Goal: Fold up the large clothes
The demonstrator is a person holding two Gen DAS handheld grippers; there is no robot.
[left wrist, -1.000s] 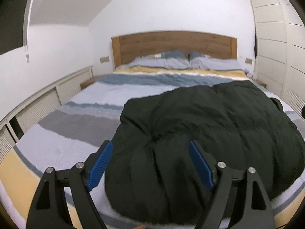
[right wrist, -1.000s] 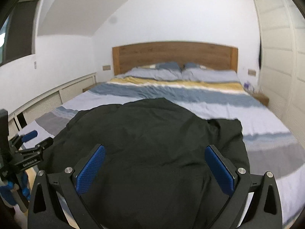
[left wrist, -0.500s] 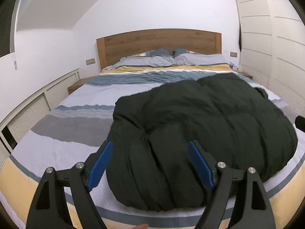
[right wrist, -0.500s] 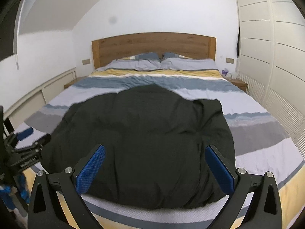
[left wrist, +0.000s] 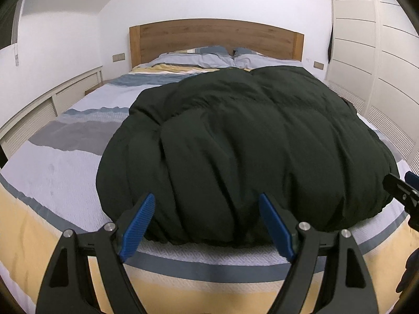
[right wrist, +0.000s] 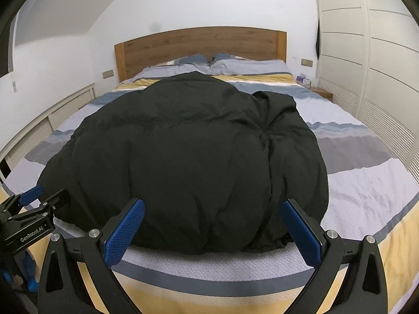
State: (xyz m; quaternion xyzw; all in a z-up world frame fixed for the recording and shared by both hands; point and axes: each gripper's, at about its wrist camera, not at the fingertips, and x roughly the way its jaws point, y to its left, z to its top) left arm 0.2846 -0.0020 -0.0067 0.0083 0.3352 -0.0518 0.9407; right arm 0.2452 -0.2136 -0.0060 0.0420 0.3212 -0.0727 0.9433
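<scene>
A large dark green puffy jacket (left wrist: 235, 144) lies spread in a rounded heap on the striped bed; it also shows in the right wrist view (right wrist: 188, 162). My left gripper (left wrist: 207, 225) is open and empty, held just off the near hem of the jacket by the foot of the bed. My right gripper (right wrist: 212, 233) is open and empty, also just short of the near hem. The left gripper shows at the left edge of the right wrist view (right wrist: 39, 201), and the right gripper at the right edge of the left wrist view (left wrist: 400, 185).
The bed (left wrist: 65, 172) has a striped grey, blue and yellow cover, pillows (right wrist: 248, 65) and a wooden headboard (left wrist: 214, 36). White wardrobe doors (right wrist: 366, 65) line the right side. A low white cabinet (left wrist: 52, 96) runs along the left wall. A bedside table (right wrist: 322, 91) stands at the far right.
Both grippers have pulled back toward the foot of the bed and dropped lower, so the bed's yellow front edge is in view. Both stayed open. The jacket has not moved.
</scene>
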